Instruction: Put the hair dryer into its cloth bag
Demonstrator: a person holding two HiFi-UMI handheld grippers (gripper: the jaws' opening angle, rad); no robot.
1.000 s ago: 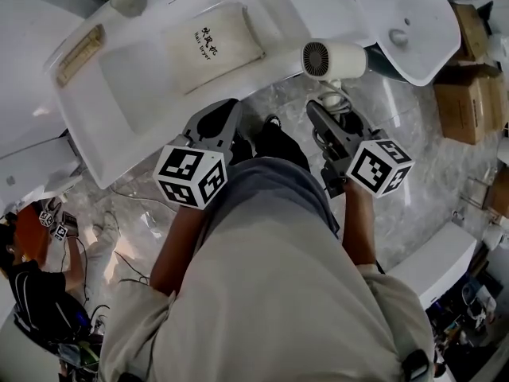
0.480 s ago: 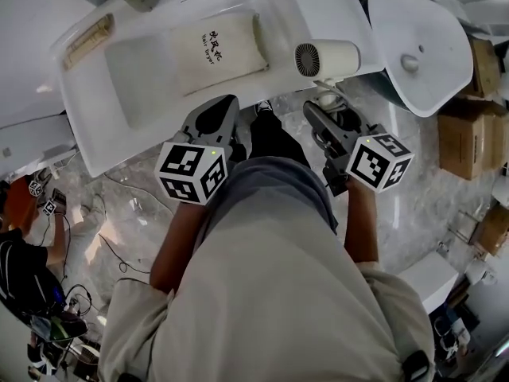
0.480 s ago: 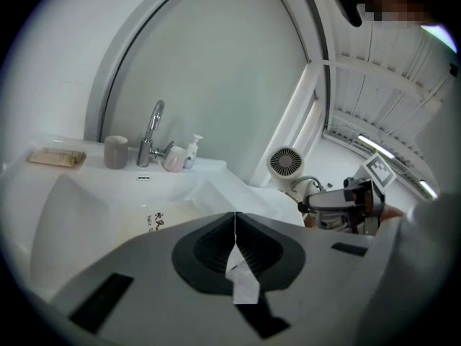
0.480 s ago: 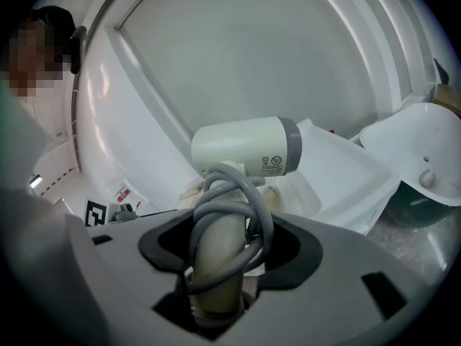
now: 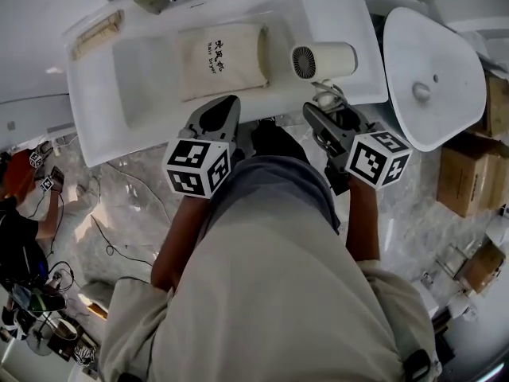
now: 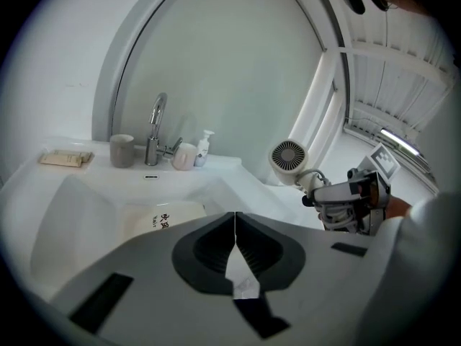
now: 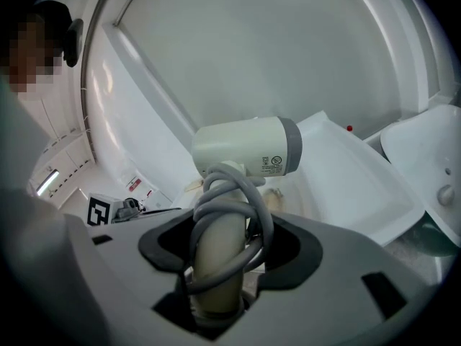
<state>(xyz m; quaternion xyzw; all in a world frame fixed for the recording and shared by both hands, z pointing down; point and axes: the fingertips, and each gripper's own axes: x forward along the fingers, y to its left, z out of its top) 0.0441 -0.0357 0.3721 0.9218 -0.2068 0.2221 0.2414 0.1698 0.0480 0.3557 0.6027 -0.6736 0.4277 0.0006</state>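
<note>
1. The right tongs [image 5: 320, 116] are clamped on the handle of a white hair dryer [image 5: 322, 60]. Its grey cord [image 7: 253, 206] is wound in loops round that handle.
2. In the right gripper view, the right tongs [image 7: 222, 245] have a jaw pressing on each side of the handle. The barrel of the hair dryer [image 7: 248, 146] sits crosswise above them.
3. In the head view, the hair dryer hangs over the right-hand side of a white washbasin [image 5: 89, 126], with its round rear grille facing left.
4. The cloth bag [image 5: 221, 58], cream with dark lettering, lies flat in the bowl of the washbasin, just left of the hair dryer. Whether the two touch cannot be told.
5. The left tongs [image 5: 224, 103] are at the near rim of the washbasin, below the cloth bag. In the left gripper view their jaws [image 6: 235, 216] are pressed together with nothing between them.
6. A tap [image 6: 155, 130], a grey cup [image 6: 122, 151] and a small bottle [image 6: 205, 146] stand along the back of the washbasin.
7. A second, loose basin [image 5: 433, 78] rests at the right, and cardboard boxes [image 5: 469, 183] stand on the marble floor beyond it.
</note>
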